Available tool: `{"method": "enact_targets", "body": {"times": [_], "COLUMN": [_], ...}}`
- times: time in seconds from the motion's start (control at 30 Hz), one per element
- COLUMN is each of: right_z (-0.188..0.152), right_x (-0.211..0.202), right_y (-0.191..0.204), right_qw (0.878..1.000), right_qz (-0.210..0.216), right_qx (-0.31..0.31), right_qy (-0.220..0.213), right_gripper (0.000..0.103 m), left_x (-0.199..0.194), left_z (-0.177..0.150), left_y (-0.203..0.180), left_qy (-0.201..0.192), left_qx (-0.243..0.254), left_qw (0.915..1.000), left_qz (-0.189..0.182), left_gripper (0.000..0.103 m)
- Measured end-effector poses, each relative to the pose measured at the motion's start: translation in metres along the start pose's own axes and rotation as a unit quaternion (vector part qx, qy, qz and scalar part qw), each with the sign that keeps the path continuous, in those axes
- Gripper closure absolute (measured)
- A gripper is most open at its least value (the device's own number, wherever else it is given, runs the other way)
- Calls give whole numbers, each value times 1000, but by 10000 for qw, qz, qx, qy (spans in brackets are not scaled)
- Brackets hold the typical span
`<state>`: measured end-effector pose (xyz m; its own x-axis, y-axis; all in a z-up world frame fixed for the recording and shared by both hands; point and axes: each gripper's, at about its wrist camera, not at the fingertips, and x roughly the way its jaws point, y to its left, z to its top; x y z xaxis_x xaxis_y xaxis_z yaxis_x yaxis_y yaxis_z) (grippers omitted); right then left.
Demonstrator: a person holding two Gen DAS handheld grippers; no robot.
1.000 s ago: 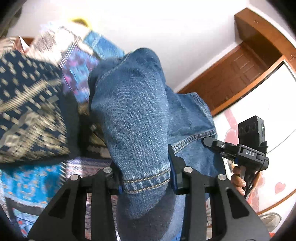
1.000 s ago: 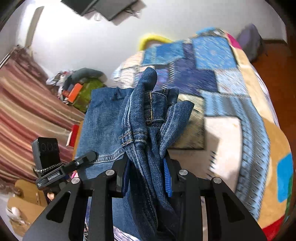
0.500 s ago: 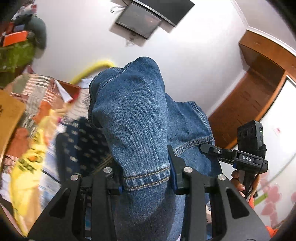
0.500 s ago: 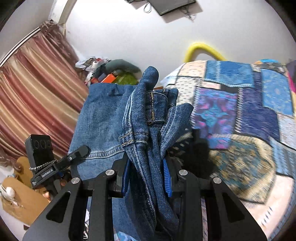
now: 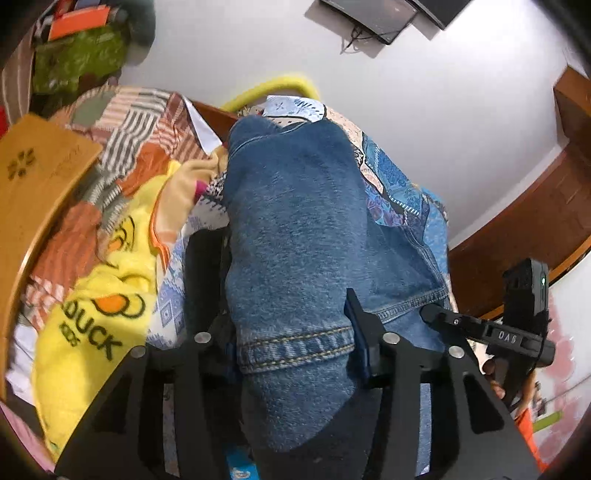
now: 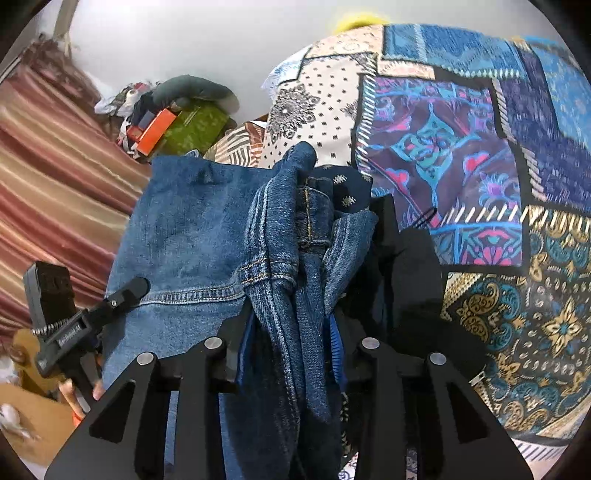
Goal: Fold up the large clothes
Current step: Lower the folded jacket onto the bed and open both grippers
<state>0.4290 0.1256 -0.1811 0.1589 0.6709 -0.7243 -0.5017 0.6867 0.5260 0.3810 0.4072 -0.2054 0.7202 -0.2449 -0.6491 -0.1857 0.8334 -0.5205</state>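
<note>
A pair of blue denim jeans (image 5: pixel 295 236) is held by both grippers over a bed. My left gripper (image 5: pixel 295 343) is shut on a hemmed edge of the jeans, which drape forward over the bedding. My right gripper (image 6: pixel 291 325) is shut on a bunched waistband part of the jeans (image 6: pixel 284 258); a flat denim panel (image 6: pixel 184 229) stretches left toward the other gripper (image 6: pixel 74 321). In the left wrist view the right gripper (image 5: pixel 517 332) shows at the right edge.
A patchwork bedspread (image 6: pixel 461 155) covers the bed. A yellow duck blanket (image 5: pixel 99 302) lies at the left, beside a wooden board (image 5: pixel 33 177). Clutter (image 6: pixel 177 122) sits by a striped curtain (image 6: pixel 48 155). A dark screen (image 5: pixel 373 14) hangs on the white wall.
Both grippers have swung with the jeans: the views have tilted down toward the bed, and the jeans now lie lower, close over the bedspread. Both grips are unchanged.
</note>
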Motion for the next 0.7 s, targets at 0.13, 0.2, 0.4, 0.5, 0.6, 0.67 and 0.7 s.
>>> {"method": "enact_targets", "body": {"times": [0.13, 0.2, 0.4, 0.5, 0.6, 0.67, 0.7], "right_z": [-9, -14, -29, -42, -65, -81, -88], "right_x": [-17, -34, -108, -150, -197, -217, -227], "right_y": [23, 34, 64, 88, 114, 127, 134], "right_qw": [9976, 9947, 9890, 9831, 9737, 9659, 9616], "right_qz": [-537, -833, -879, -779, -646, -586, -567], "right_qx": [-417, -561, -855, -1056, -1244, -1380, -1447], "right_qy": [-86, -197, -829, -1274, -1795, -2110, -2263], "right_gripper": [65, 65, 65, 65, 65, 65, 65], "left_x": [-12, -26, -85, -128, -174, -205, -222], "left_z": [-5, -9, -24, -36, -55, -71, -82], "left_y": [-17, -34, -66, -90, -120, -142, -155], "left_qy": [-52, -124, -444, -789, -1206, -1547, -1763], "left_qx": [268, 441, 638, 826, 1088, 1309, 1451], "left_qw": [9985, 9960, 9936, 9904, 9844, 9769, 9709], "left_qz": [471, 768, 815, 781, 680, 680, 718], "left_gripper": [52, 52, 52, 52, 52, 52, 52]}}
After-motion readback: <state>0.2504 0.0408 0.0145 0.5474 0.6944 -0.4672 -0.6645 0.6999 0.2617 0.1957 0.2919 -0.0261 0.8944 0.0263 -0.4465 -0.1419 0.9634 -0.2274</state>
